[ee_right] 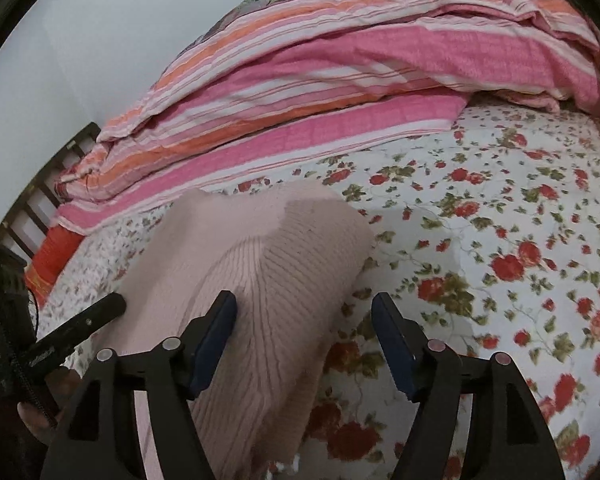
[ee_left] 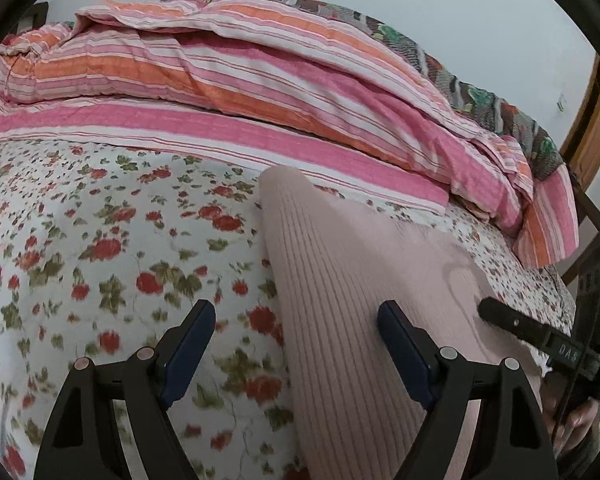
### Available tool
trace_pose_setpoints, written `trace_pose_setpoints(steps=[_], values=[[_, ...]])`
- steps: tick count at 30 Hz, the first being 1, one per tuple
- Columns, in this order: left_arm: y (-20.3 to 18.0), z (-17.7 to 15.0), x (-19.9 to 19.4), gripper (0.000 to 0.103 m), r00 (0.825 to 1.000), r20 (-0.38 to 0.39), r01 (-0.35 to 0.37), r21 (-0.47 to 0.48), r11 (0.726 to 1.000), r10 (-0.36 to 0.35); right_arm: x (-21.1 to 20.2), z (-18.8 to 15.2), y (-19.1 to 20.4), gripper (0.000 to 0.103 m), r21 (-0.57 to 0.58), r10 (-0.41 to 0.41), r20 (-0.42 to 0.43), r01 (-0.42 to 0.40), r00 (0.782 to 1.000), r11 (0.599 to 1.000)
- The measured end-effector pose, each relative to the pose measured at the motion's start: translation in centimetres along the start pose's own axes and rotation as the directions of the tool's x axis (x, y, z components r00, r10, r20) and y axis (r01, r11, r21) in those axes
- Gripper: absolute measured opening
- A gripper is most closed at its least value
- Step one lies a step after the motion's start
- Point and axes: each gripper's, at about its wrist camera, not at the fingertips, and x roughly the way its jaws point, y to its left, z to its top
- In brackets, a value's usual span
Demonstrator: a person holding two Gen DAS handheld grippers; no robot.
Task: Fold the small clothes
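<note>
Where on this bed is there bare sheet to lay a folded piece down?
Bare floral sheet lies off the pink ribbed garment on the left gripper side, up to the striped quilt. A wider bare patch lies beyond the right gripper, bounded by the same quilt. The middle is taken by the garment; the back is crowded with bedding.

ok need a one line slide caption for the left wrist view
Open left gripper poised over a pink ribbed knit garment lying on a floral bedsheet, striped blanket behind.
</note>
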Motion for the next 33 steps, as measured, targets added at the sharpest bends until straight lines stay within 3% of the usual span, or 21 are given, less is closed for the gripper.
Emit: trace_pose_setpoints(steps=[4,6,8,11,15,19,23,28,33], values=[[0.6,1.2,1.1,0.077,1.0,-0.019,0.006,-0.031,0.999,-0.007,1.2,0.8,-0.3,0.045,0.03,0.049,-0.003,-0.049,0.999,0.998],[0.7,1.6,1.7,0.073,1.0,-0.028,0.005,-0.041,0.999,-0.007,1.3,1.1,-0.1,0.019,0.022,0.044,0.011,-0.044,0.999,0.999],[0.9,2.3,2.3,0.067,1.0,-0.029,0.008,-0.05,0.999,-0.009,0.6,1.3,0.2,0.013,-0.017,0.063,0.051,-0.062,0.997,0.998],[0.8,3.4,3.3,0.06,0.999,-0.034,-0.011,-0.046,0.999,0.01,-0.5,1.2,0.5,0.012,-0.06,0.1,0.115,-0.094,0.988,0.994],[1.1,4.6,5.8,0.05,0.997,-0.061,-0.049,-0.029,0.998,0.047,0.6,0.9,0.4,0.012,-0.066,0.035,0.077,-0.03,0.996,0.997],[1.5,5.1,7.0,0.05,0.996,-0.047,-0.082,-0.031,0.996,0.08,0.7,0.5,0.6,0.012,-0.086,0.007,0.08,0.0,0.997,0.996],[1.2,5.0,6.4,0.051,0.995,-0.031,-0.096,-0.01,0.995,0.096,1.0,0.4,0.8,0.024,-0.101,-0.02,0.067,0.027,0.998,0.995],[0.1,4.6,5.2,0.051,0.995,-0.021,-0.1,0.048,0.994,0.101,-1.6,0.8,1.1,0.037,-0.092,0.02,0.155,-0.006,0.988,0.996],[-1.1,3.4,4.3,0.057,0.995,-0.021,-0.1,0.086,0.991,0.102,-2.7,0.3,4.1,0.038,-0.198,0.034,0.176,0.002,0.984,0.98]])
